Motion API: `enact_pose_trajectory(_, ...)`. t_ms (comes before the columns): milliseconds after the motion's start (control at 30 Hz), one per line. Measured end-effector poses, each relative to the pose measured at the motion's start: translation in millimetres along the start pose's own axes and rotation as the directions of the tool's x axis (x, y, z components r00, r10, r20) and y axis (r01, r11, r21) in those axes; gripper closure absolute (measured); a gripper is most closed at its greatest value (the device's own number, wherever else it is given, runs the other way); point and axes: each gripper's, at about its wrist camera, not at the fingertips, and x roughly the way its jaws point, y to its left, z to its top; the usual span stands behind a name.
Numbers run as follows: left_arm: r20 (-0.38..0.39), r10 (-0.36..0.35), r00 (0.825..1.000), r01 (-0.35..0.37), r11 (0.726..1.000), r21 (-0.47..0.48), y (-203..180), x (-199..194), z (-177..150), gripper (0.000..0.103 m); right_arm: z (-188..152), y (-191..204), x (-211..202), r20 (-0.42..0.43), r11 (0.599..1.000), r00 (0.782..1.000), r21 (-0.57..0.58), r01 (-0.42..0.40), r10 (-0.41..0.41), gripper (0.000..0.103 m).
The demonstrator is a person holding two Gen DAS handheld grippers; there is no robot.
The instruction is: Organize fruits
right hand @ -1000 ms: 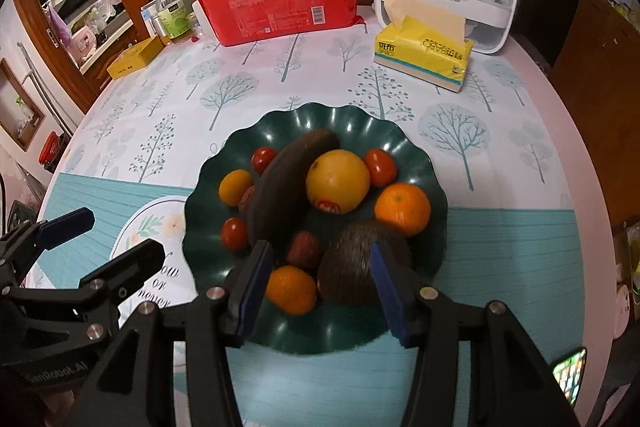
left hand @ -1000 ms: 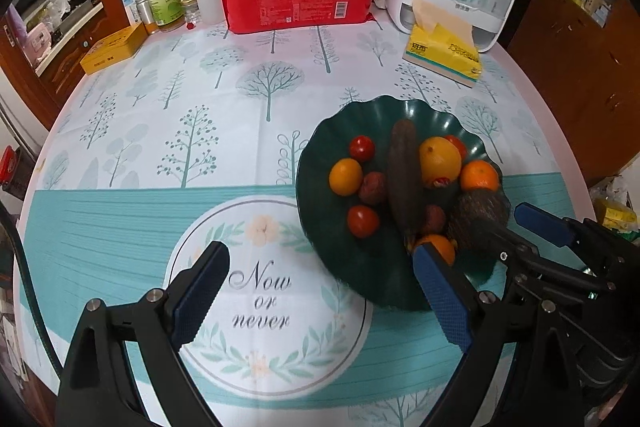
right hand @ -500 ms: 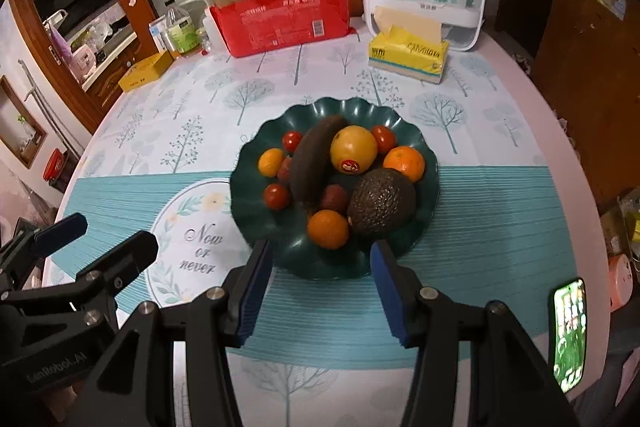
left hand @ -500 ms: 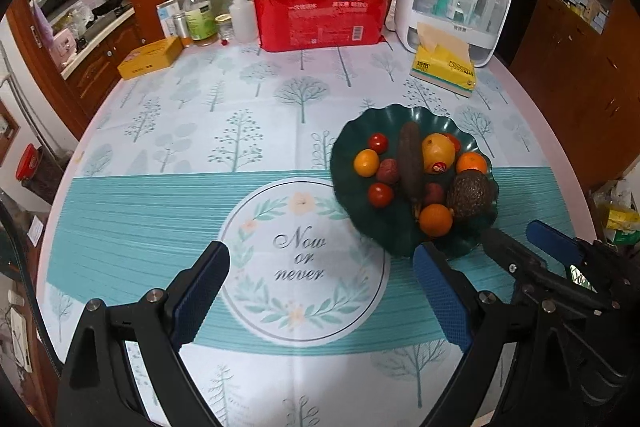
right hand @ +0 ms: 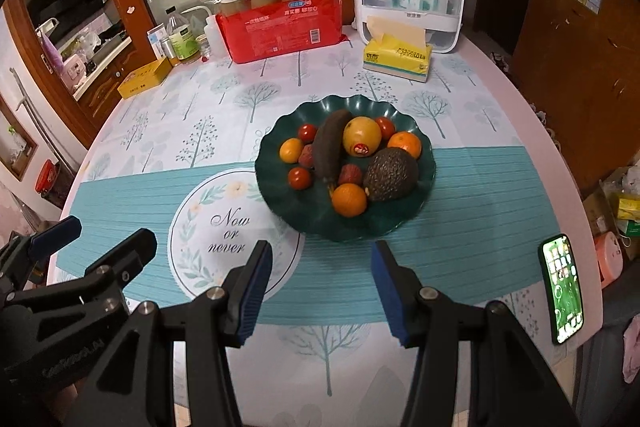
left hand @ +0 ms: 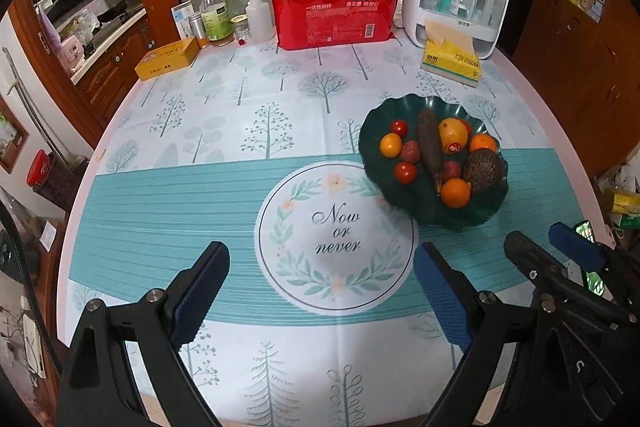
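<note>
All fruit sits on green plate [right hand: 424,187]; left gripper [left hand: 320,291] and right gripper [right hand: 318,287] fingers apart, empty; task looks complete; next: retreat from worktop [right hand: 460,187].

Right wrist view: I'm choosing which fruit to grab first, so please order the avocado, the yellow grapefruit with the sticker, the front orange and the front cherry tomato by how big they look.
Largest to smallest:
1. avocado
2. yellow grapefruit
3. front orange, only slightly smaller than the grapefruit and nearer the camera, so that gap is unsure
4. front cherry tomato
</note>
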Motion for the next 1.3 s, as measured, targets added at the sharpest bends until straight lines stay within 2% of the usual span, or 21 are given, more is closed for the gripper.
enact_pose_trajectory(567,0.0,-0.029,1.0,0.029,0.999,0.024,12.8,-0.9,-5.5,0.01,-8.9,18.0,-15.3,0.035,0.998,0.998,0.013,0.058,-0.059,0.051)
enact_pose_trajectory(1300,-0.019,-0.058,0.998,0.058,0.998,0.034,15.4,5.4,-4.9,0.01,-12.8,21.2,-15.0,0.021,0.996,0.996,0.031,0.081,-0.082,0.051)
